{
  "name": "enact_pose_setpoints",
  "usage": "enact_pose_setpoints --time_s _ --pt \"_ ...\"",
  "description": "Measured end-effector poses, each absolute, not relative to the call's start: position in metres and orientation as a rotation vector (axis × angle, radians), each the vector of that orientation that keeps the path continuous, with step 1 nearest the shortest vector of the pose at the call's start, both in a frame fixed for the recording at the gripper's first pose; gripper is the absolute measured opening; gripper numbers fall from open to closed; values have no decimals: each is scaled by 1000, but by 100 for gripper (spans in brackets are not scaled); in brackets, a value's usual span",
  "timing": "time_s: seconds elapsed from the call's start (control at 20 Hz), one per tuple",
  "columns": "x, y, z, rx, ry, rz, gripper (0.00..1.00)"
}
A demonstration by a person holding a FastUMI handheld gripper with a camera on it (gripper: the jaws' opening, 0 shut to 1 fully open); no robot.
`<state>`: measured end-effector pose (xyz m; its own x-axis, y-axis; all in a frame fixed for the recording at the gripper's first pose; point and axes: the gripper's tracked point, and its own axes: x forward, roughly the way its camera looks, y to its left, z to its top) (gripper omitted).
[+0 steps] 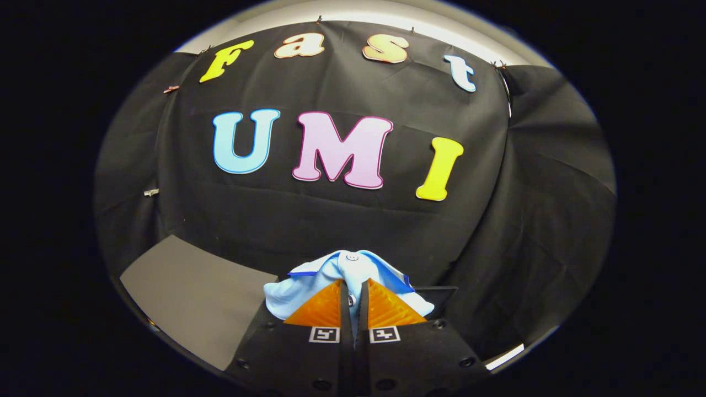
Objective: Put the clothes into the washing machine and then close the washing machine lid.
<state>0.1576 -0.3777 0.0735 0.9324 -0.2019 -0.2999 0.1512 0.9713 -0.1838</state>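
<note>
Gripper view: both fingers pinch a light-blue garment — pale cloth with darker blue trim and 2 small buttons — bunched just ahead of them; grey desk lies left.

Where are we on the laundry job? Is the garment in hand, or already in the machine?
Done: the pickup. The claw is shut on the light blue garment, a fold pinched between both fingers and the rest bunched just ahead of them, lifted in front of the booth's black cloth wall. In hand: carrying it. Left: dropping the garment into the washing machine and closing its lid; nothing here suggests either has begun.
</note>
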Motion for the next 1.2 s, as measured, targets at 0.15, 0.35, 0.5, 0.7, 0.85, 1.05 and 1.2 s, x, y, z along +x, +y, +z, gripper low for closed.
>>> enact_pose_setpoints --time_s 0.15,0.35,0.5,0.7,0.85,1.05,1.2 --pt "158 -395 45 -154 346 -186 5" --pt "156 -416 1 -165 380 -205 5" --pt "153 -427 -35 -178 424 -207 5" --pt "151 -442 -82 -170 487 -231 5" --pt "150 -453 -121 -167 539 -241 5" --pt "149 -470 -177 -182 640 -245 5" --pt "147 -474 -210 -158 710 -252 5"
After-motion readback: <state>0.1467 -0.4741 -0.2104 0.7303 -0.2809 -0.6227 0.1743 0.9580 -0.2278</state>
